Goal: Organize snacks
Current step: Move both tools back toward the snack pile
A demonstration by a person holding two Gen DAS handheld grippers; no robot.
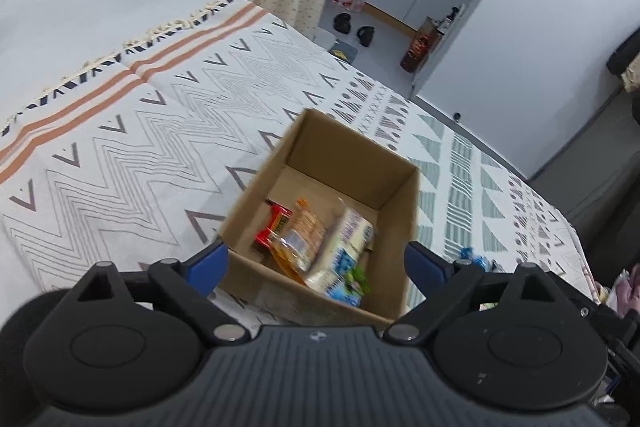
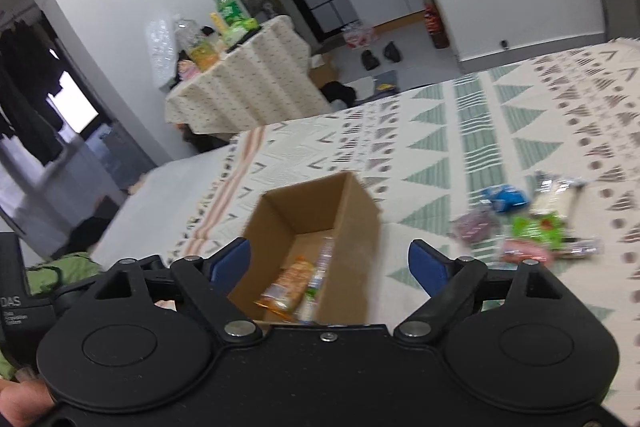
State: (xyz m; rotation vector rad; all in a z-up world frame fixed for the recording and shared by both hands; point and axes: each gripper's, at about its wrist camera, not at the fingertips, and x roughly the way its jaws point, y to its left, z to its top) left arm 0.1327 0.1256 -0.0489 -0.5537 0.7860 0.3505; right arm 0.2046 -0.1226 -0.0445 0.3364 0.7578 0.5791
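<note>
The left gripper (image 1: 316,261) was held with its jaws spread wide and nothing between them. Directly ahead of the jaws, and partly between the blue pads (image 1: 208,263), the open cardboard box (image 1: 352,155) was seen resting on the patterned blanket (image 1: 120,155). Inside the box, a red packet (image 1: 276,223), an orange-tinted bag (image 1: 300,239) and a pale packet with blue print (image 1: 344,251) were seen lying side by side, touching. Past the right jaw, a small blue wrapper (image 1: 474,261) was seen on the blanket.

The right gripper (image 2: 330,265) was likewise held released and empty, with the same box (image 2: 352,219) just ahead between its jaws. To the right of the right jaw, a blurred cluster of loose snacks (image 2: 536,223) was seen on the blanket, outside the box, among them a blue packet (image 2: 504,197) and a green one (image 2: 538,227).
</note>
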